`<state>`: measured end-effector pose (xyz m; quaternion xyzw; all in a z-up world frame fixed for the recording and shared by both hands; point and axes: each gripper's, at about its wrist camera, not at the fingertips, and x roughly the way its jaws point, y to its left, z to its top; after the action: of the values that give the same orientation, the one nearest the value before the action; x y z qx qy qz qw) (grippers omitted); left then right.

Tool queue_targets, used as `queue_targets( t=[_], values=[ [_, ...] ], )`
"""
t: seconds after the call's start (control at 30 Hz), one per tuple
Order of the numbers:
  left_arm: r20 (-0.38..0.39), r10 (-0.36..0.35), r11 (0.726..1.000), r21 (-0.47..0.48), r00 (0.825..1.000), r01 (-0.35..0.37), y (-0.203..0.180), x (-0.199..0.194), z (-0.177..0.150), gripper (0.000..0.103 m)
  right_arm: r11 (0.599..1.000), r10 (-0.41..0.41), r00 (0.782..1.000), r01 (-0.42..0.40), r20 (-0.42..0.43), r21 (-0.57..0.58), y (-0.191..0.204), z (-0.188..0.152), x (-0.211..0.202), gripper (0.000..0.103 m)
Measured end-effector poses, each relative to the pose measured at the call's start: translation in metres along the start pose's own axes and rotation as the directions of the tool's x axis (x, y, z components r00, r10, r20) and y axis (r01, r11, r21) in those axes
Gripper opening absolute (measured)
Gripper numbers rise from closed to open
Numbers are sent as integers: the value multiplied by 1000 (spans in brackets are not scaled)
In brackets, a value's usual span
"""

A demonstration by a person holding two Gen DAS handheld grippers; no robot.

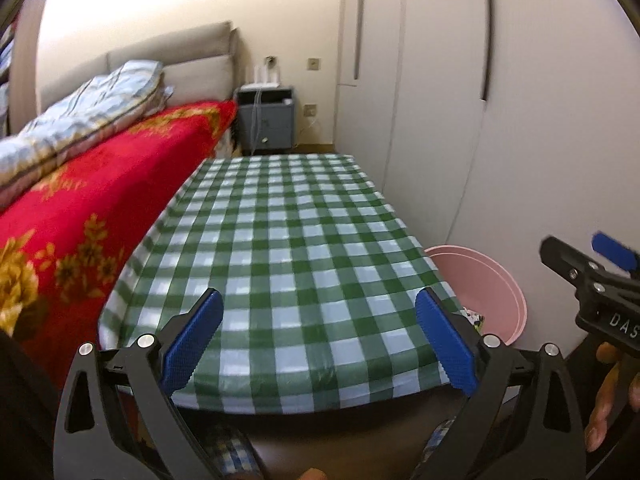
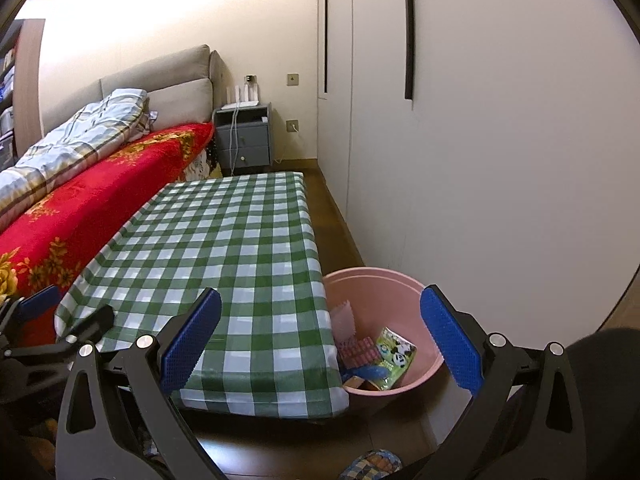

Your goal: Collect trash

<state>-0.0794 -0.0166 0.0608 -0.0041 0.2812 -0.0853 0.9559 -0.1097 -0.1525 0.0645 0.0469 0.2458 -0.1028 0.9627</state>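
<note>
Right wrist view showed my right gripper (image 2: 320, 336) and left gripper (image 1: 319, 336) both spread wide and empty, while the trash (image 2: 376, 356), light crinkly wrappers best pinched by an edge, lay in the pink basin (image 2: 400, 276) beside the checked table (image 2: 224, 248).

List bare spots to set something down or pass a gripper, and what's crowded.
The checked tablecloth shows nothing on it from the red blanket to its wardrobe-side edge. A bare floor strip runs between table and wardrobe. The pink basin is crowded with wrappers at the table's near corner.
</note>
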Motion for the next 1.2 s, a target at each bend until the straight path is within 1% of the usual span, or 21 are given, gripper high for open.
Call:
queue_targets(
  t=[0.1,0.2,0.37,0.53,1.2],
  values=[
    [-11,29,999,-34,1000,-29,6,7,-2,94,1000,-13,1000,13,-10,2,1,-1,6,98],
    [-24,41,999,-34,999,-42,7,11,-5,94,1000,-9,1000,9,-16,-11,5,-2,8,98],
    [-11,62,997,-36,998,-62,6,11,-7,94,1000,-11,1000,10,-15,-24,9,-3,9,98],
    [-18,63,996,-55,998,-64,9,13,-8,94,1000,-15,1000,15,-13,-21,8,-1,9,98],
    [-18,59,997,-55,998,-60,10,13,-9,94,999,-11,1000,11,-9,-32,9,-1,8,98]
  ],
)
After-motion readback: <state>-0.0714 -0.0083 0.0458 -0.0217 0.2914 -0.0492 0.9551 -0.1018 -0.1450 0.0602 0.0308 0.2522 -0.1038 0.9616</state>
